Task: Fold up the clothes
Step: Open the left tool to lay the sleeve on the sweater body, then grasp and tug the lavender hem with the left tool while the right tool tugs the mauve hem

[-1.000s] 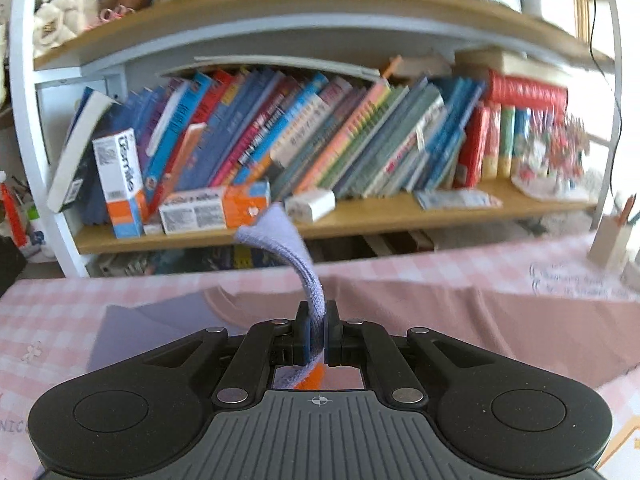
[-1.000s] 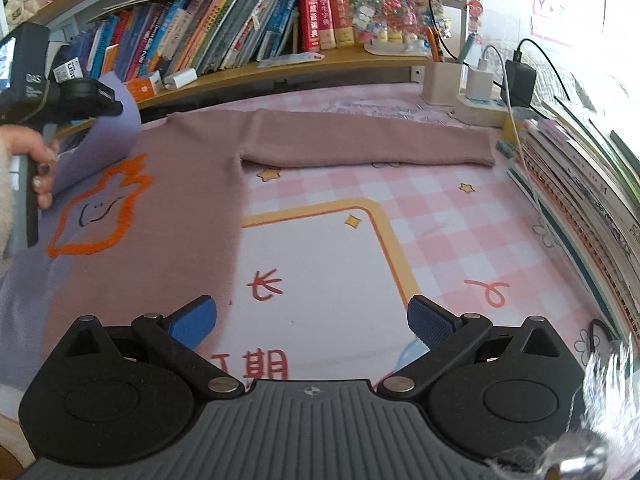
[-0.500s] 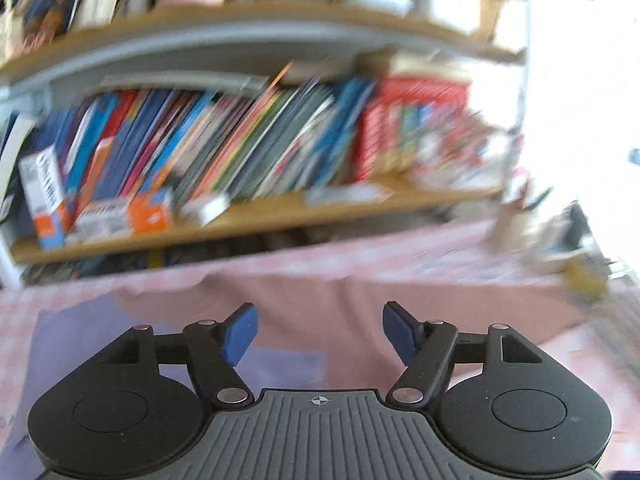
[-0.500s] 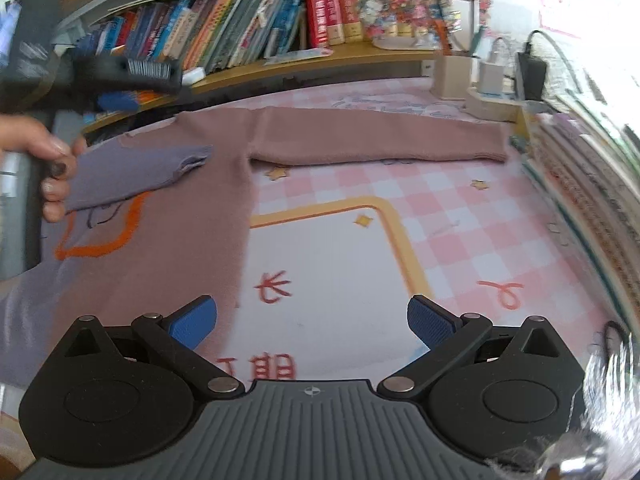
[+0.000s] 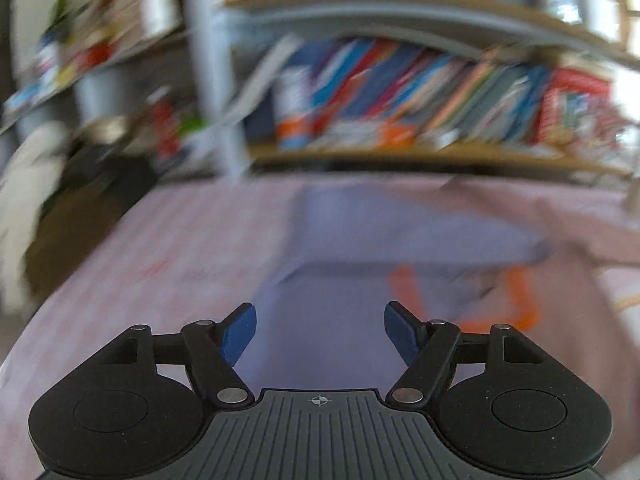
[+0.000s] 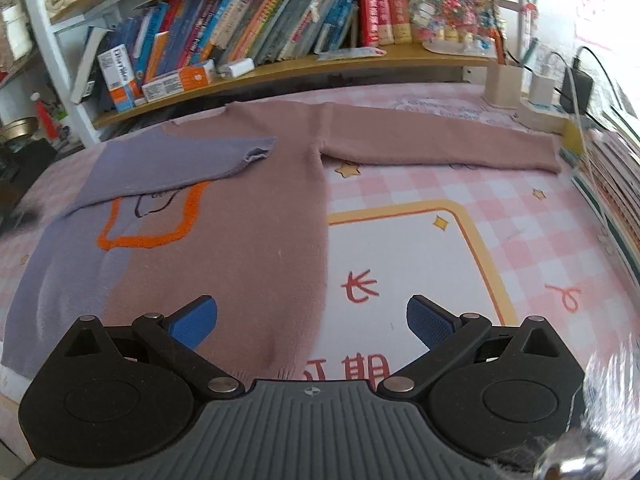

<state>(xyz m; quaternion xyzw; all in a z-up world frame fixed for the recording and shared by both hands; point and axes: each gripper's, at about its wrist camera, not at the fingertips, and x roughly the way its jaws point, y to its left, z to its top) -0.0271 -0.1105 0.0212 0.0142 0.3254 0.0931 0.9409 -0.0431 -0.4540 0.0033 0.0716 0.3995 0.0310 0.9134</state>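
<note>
The sweater (image 6: 248, 216) lies flat on the checked tablecloth (image 6: 420, 184), ahead of my right gripper (image 6: 312, 320), its side edge running between those fingers. The lilac sleeve (image 6: 172, 164) is folded across the chest; the pink sleeve (image 6: 440, 144) lies stretched out, far ahead and to the right of the fingers. I judge one sleeve done. Both grippers gape wide and empty; my left gripper (image 5: 320, 332) hovers over lilac cloth in a blurred view. Next I'd reach forward for the pink cuff and bring it across.
</note>
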